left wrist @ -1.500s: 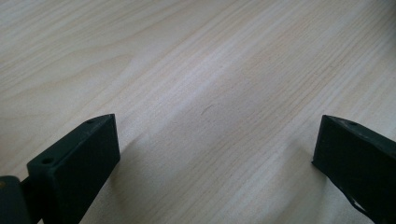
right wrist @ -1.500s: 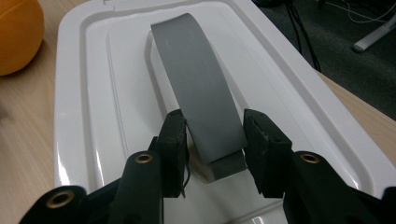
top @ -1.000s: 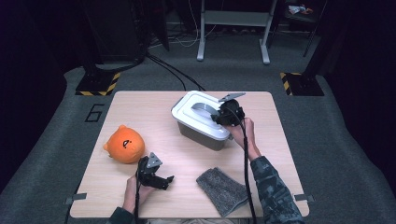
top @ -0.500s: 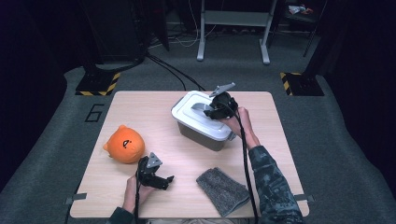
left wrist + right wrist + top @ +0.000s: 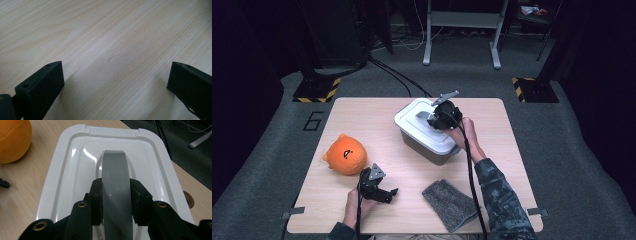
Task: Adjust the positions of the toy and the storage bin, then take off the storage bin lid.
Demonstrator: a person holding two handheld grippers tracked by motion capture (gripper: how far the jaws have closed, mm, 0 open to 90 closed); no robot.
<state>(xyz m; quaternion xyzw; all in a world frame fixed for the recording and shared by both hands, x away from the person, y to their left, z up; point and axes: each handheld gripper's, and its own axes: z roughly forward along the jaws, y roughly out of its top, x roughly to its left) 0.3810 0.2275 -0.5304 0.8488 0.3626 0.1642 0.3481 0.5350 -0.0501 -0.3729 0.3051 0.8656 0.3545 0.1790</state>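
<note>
The right gripper (image 5: 435, 116) reaches out over the far middle of the table, its forearm in a camouflage sleeve stretched forward from the bottom edge. Its jaws have just been closing and now press on the two sides of a grey handle (image 5: 116, 195). The left gripper (image 5: 379, 192) rests low near the front edge, jaws spread wide with nothing between them.
</note>
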